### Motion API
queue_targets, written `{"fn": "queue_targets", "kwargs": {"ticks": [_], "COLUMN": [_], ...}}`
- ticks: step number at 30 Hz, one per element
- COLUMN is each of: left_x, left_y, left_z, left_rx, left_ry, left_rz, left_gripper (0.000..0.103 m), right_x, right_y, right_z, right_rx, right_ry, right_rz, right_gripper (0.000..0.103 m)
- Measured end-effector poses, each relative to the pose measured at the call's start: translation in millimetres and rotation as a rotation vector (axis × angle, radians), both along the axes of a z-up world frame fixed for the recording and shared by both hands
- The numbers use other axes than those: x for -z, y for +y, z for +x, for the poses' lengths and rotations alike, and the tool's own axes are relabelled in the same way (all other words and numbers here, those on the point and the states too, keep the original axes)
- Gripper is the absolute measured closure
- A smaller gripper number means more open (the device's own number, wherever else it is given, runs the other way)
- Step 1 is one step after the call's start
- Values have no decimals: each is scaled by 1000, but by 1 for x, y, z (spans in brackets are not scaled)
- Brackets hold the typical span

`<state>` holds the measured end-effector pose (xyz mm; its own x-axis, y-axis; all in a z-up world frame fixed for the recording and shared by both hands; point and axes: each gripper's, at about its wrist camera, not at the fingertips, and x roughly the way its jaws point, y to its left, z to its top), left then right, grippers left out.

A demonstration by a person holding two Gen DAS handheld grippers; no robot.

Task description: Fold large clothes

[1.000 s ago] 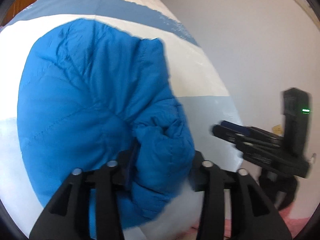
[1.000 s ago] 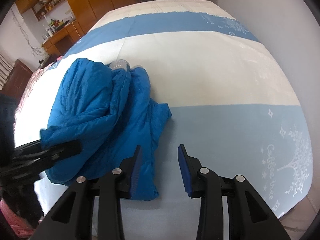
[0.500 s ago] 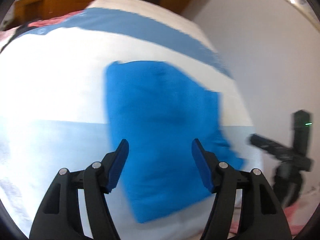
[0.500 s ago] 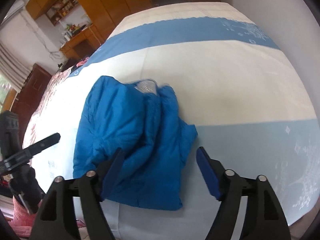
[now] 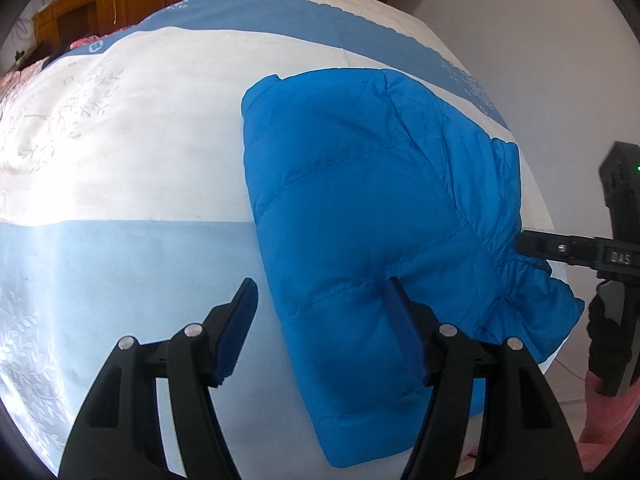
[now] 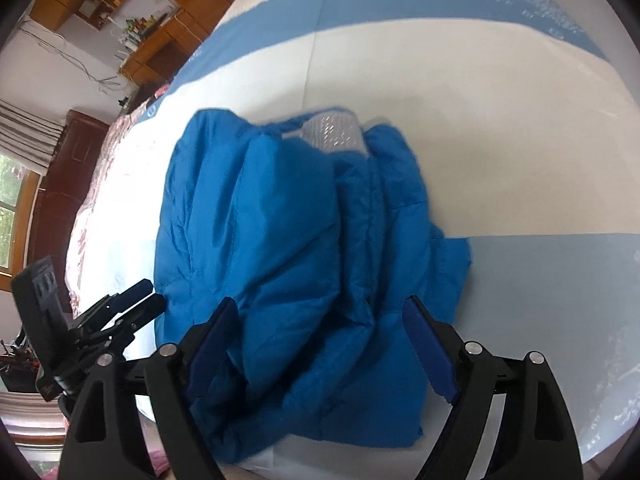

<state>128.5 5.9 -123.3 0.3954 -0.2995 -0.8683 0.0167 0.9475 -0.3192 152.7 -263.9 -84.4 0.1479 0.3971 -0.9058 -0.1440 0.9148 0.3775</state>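
A bright blue puffy jacket lies folded on the bed near its front edge; it also shows in the right wrist view, with a silvery lining patch at its far end. My left gripper is open and empty, above the jacket's near left edge. My right gripper is open and empty, wide over the jacket's near end. In the left wrist view the right gripper sits at the jacket's ruffled right edge. In the right wrist view the left gripper sits at the jacket's left side.
The bed cover has white and blue bands. A plain wall runs along the bed's right side. Wooden cabinets and shelves stand beyond the bed. A pink patterned cloth lies at the bed's left.
My left gripper let go of the jacket fold, opened and pulled back to the left. My right gripper opened wider and moved over the jacket. The jacket now lies flatter.
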Motion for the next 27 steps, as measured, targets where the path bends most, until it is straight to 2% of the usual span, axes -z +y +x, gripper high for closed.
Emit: {"fn": "queue_targets", "kwargs": {"ticks": [2,3,5,6,7,9,12,15,18,22,27], "left_x": [1,1,0,0,1,0,-4,-9,-19,-34,-51], "left_y": [-2,-1,1,1,-1,0,2,0,-2,-10,-37], "left_z": [0,0,-1,-2,-1,-1,-2,0,-1,-2,-3], "left_rx": [2,2,1,1,0,-3,-11,-16,-11,7,76], "left_ry": [-2,-3,-4,-5,-4,-4,-8,-15,-33,-62,-104], "left_rz": [0,0,6,8,9,12,14,12,10,-6,-25], "left_gripper": [38,38,38,38,38,38,38,38,38,38,38], "right_x": [6,11,15,15,13,5,-14,-39,-58,-77,-86], "right_y": [5,9,16,18,22,25,35,46,39,15,-23], "right_z": [4,6,7,8,8,6,-1,-18,-28,-34,-39], "right_rx": [-2,-9,-18,-25,-41,-62,-104,-141,-138,-106,-40], "right_ry": [17,24,26,18,3,-28,-115,-229,-270,-277,-269], "right_rz": [3,9,10,12,26,30,-22,-76,-41,24,91], "right_gripper": [20,28,39,51,56,72,85,88,90,91,91]}}
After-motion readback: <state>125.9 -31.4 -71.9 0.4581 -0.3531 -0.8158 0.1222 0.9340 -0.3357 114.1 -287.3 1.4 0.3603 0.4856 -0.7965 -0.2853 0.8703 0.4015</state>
